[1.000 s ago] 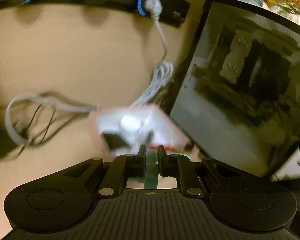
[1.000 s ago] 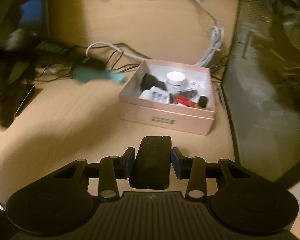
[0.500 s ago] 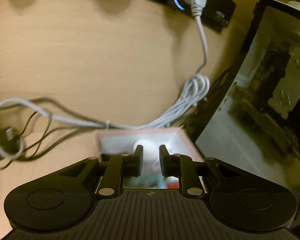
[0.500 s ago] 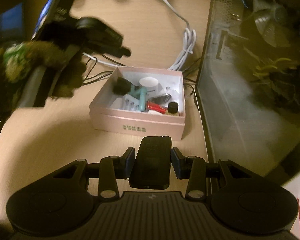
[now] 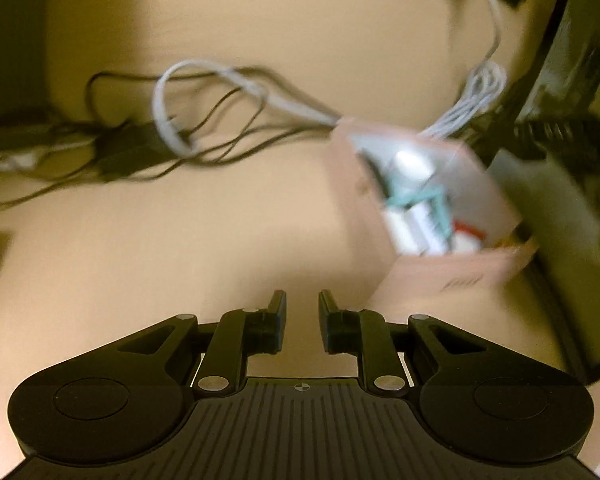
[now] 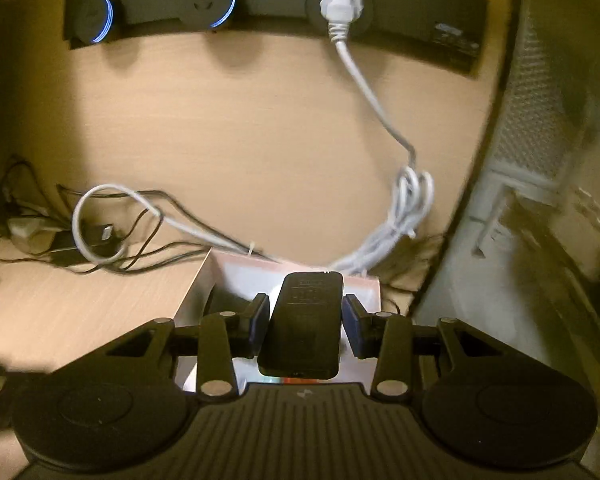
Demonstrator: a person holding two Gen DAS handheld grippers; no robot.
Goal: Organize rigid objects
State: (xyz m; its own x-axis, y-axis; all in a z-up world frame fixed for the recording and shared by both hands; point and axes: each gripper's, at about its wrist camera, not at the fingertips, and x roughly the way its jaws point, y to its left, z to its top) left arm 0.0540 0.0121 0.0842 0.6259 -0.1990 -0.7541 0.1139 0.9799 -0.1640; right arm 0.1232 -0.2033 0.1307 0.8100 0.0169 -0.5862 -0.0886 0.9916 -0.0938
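A pink box (image 5: 452, 272) stands on the wooden desk, blurred in the left wrist view, holding a teal tool (image 5: 412, 196), a white jar and other small items. My left gripper (image 5: 302, 320) is open and empty, to the left of the box and in front of it. My right gripper (image 6: 305, 320) is shut on a flat black device (image 6: 306, 320) and holds it over the box (image 6: 228, 272), whose near part is hidden behind the gripper.
A black power strip (image 6: 260, 12) runs along the back wall with a white plug and cable (image 6: 380, 112). Tangled black and white cables (image 6: 112, 232) lie left of the box. A glass-sided computer case (image 6: 540, 200) stands close on the right.
My left gripper let go of the teal tool in the box and drew back to the left. My right gripper moved forward with the black device until it is over the box.
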